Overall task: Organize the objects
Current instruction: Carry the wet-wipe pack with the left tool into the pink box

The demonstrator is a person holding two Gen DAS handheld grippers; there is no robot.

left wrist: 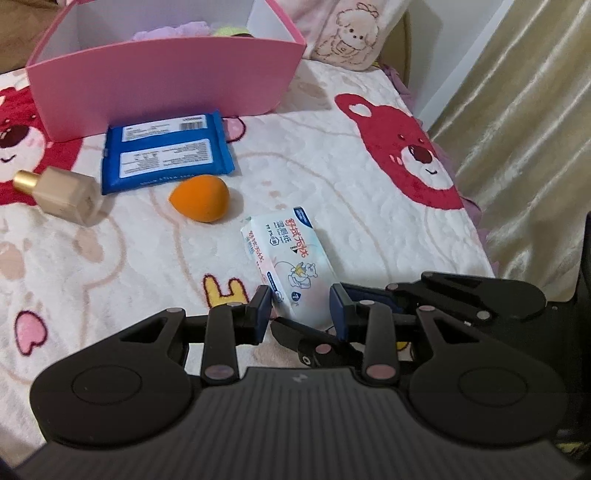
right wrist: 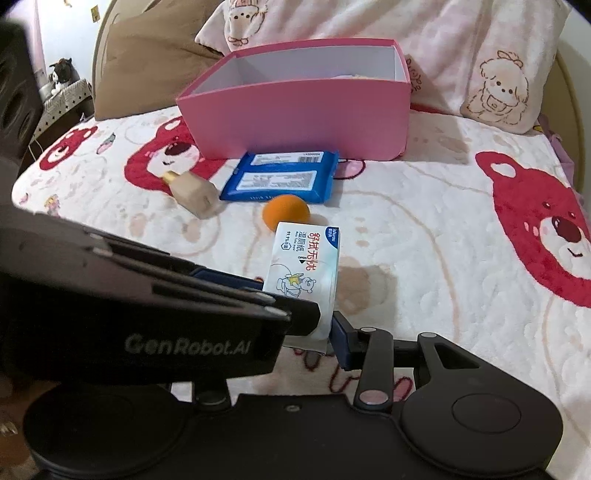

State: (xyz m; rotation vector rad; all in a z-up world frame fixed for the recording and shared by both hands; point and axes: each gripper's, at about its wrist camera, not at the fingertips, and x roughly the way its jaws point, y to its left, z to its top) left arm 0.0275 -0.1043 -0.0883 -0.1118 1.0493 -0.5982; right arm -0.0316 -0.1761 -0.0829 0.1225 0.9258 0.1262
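Note:
A white wet-wipe pack (left wrist: 286,258) (right wrist: 306,269) lies on the bear-print blanket. My left gripper (left wrist: 301,310) is open, its blue pads on either side of the pack's near end. My right gripper (right wrist: 317,328) sits at the same end of the pack. Its left finger is hidden behind the left gripper's body (right wrist: 147,317), so its state is unclear. Beyond lie an orange makeup sponge (left wrist: 201,197) (right wrist: 286,212), a blue wipe pack (left wrist: 166,153) (right wrist: 282,177) and a beige foundation bottle (left wrist: 59,192) (right wrist: 192,190). An open pink box (left wrist: 166,77) (right wrist: 299,122) stands behind them.
The box holds soft purple and green items (left wrist: 184,29). Pillows (right wrist: 480,59) lean behind the box. A curtain (left wrist: 524,129) hangs past the bed's right edge. A dark nightstand (right wrist: 55,110) stands off the bed's left side.

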